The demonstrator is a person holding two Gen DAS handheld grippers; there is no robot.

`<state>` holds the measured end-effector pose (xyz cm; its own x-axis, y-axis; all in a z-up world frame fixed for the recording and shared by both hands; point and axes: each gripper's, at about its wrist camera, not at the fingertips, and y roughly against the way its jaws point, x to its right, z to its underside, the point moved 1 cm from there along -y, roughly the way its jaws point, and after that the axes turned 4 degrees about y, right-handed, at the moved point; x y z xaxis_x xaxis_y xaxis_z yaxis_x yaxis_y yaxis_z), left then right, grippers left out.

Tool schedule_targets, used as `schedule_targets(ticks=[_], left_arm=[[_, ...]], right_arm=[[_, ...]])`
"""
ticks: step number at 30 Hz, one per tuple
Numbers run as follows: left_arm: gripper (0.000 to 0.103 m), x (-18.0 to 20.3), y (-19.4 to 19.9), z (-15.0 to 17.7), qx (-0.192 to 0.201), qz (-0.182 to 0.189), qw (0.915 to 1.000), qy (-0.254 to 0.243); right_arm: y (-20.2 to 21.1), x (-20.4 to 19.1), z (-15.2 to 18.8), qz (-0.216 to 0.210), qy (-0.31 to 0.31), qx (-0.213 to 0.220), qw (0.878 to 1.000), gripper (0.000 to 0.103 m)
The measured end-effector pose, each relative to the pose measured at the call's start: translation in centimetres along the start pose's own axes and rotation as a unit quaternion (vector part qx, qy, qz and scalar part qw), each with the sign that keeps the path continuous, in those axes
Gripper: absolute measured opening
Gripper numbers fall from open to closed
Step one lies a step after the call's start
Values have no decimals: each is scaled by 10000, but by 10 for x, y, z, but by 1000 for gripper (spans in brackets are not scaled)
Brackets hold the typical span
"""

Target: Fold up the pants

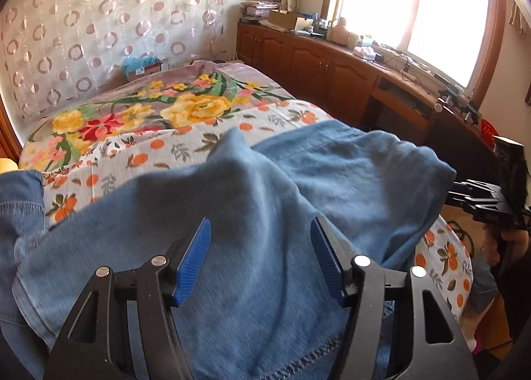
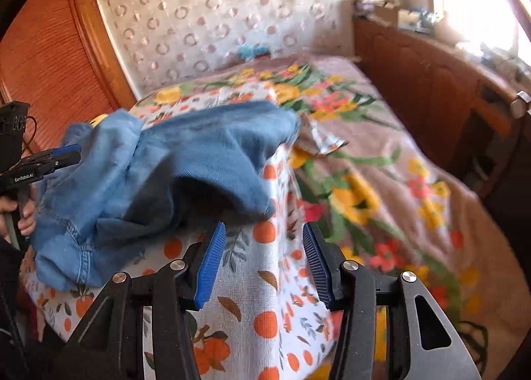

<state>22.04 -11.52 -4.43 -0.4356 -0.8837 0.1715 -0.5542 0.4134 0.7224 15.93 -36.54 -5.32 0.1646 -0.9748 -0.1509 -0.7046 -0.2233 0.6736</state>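
Observation:
Blue denim pants [image 1: 298, 181] lie crumpled on an orange-print cloth [image 1: 159, 147] over the bed. My left gripper [image 1: 260, 220] hovers just above the denim with its blue pads apart, gripping nothing. From the right wrist view the pants [image 2: 199, 161] form a bunched heap at the left, and the left gripper [image 2: 71, 151] shows at their far left edge. My right gripper [image 2: 264, 224] is open over the orange-print cloth [image 2: 262, 280], just in front of the pants' near edge, holding nothing. It also shows at the right rim of the left wrist view as the right gripper [image 1: 464, 187].
A floral blanket [image 2: 381, 181] covers the rest of the bed. Wooden cabinets [image 1: 315, 61] with a cluttered top run under the bright window on the right. A slatted wooden wardrobe door [image 2: 49, 58] stands to the left, and a circle-patterned curtain [image 1: 99, 15] hangs behind the bed.

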Motion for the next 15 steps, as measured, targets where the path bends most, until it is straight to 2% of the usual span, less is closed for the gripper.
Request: schedule_targets(ticks=[6,9,11,13,15], left_arm=[[63,2,7,13,23,-103,9999,0],[63,1,15,20,53,-93,9999,66],[63,-1,21,27,95,-141,9998,91],[63,-1,28,34,114,-166,9997,109],[63,-2,34,40,126,-157,9997,141]], right_arm=[[-30,5,-14,-234,-308,-29,9992,50],[-37,9,-26,-191,-337,65,9992,49],[-36,13,-30,-174,-335,135,9992,23],[-32,17,-28,106,-377,270,9989,10],[-22,23,-28,418,-579,512,9961,7]])
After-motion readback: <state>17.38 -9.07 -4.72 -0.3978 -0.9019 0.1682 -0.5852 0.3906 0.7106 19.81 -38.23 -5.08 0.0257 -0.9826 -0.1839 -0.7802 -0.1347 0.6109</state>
